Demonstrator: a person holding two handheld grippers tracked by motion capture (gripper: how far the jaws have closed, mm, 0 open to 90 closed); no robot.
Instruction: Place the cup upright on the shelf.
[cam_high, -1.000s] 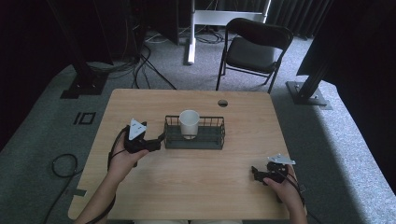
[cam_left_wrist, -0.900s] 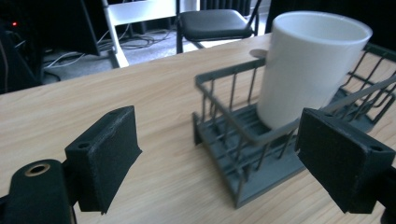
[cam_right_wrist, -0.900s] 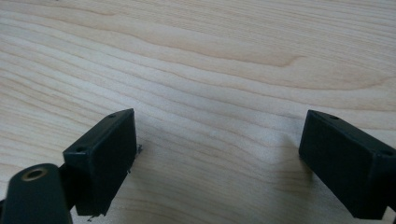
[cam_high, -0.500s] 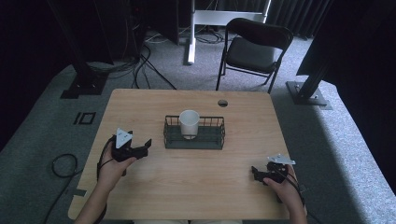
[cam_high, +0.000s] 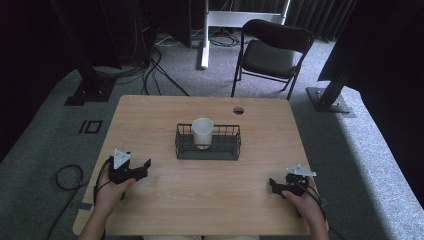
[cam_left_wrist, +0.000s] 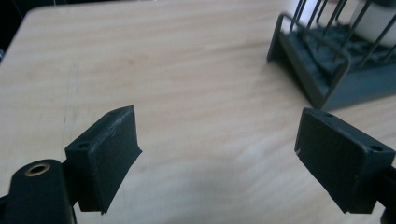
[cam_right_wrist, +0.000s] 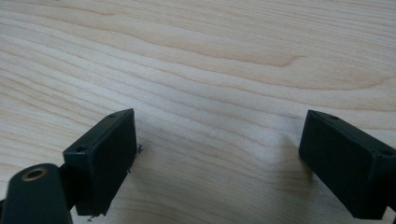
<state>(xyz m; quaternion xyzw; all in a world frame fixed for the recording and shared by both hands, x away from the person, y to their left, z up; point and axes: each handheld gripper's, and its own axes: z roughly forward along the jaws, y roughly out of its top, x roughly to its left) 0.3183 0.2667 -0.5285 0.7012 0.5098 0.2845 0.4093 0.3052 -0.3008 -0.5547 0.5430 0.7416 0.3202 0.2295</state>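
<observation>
Item: white cup (cam_high: 202, 132), standing upright inside the wire basket (cam_high: 208, 150) at the middle of the table (cam_high: 210, 200), toward the basket's left end.

Item: left gripper (cam_high: 142, 166), near-left on the table, well apart from the basket; in the left gripper view we see its fingers (cam_left_wrist: 105, 154) spread wide with nothing between them, and the basket's corner (cam_left_wrist: 322, 70) off to the far right.

Item: right gripper (cam_high: 274, 184), near-right; its fingers (cam_right_wrist: 102, 154) likewise spread wide over bare wood.

Risk, as we judge it: a careless reach back toward the basket could knock its wire wall and tip the light cup, or shove the basket across the smooth wood.

Change: a second ago the left gripper sat at the basket's left end; it has drawn back toward the near edge. The right gripper, cup and basket have stayed put.
</observation>
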